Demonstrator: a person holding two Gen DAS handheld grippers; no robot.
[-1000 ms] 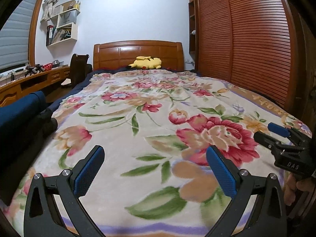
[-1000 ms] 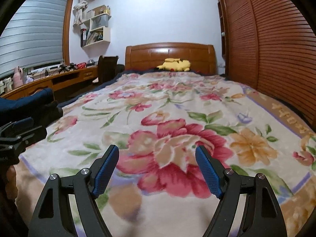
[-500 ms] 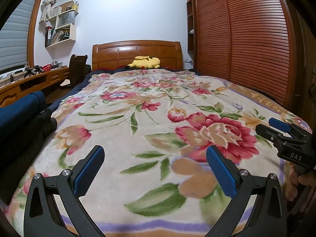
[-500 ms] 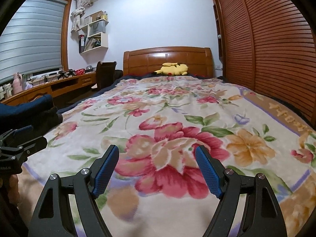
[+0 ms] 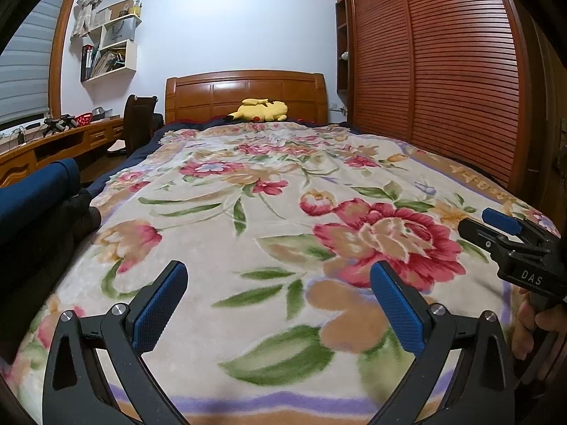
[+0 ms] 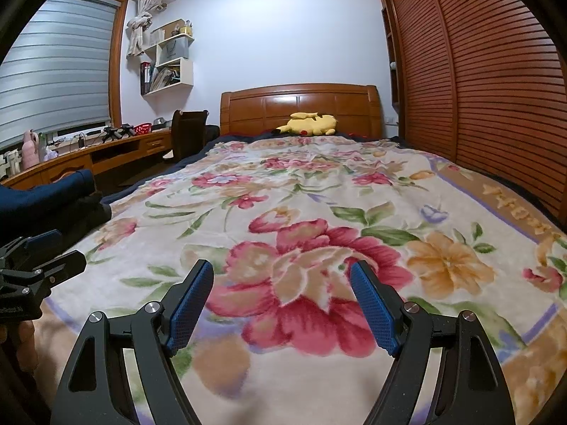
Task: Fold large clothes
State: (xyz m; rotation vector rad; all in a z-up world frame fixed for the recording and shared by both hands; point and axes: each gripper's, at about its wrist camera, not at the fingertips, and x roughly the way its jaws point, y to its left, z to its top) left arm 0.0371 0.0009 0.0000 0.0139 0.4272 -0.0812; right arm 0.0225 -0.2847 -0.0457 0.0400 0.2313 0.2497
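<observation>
A large floral blanket point(image 5: 269, 212) lies spread flat over the bed, also filling the right wrist view point(image 6: 319, 212). My left gripper point(image 5: 278, 269) hovers open over its near end, nothing between the blue pads. It shows at the left edge of the right wrist view point(image 6: 39, 262). My right gripper point(image 6: 281, 265) is open too, above the big red flower, and appears at the right of the left wrist view point(image 5: 496, 228), held by a hand point(image 5: 531, 318). Dark blue and black fabric point(image 5: 42, 191) lies at the bed's left edge; I cannot tell what it is.
A yellow plush toy point(image 5: 260, 110) rests against the wooden headboard point(image 5: 244, 88). A slatted wooden wardrobe point(image 5: 443, 71) runs along the right side. A desk point(image 6: 106, 152), a dark chair point(image 6: 187, 131) and wall shelves point(image 6: 166, 67) stand on the left.
The right gripper has drifted slightly lower and sideways over the blanket's near end. The left gripper has stayed where it was. Both remain open.
</observation>
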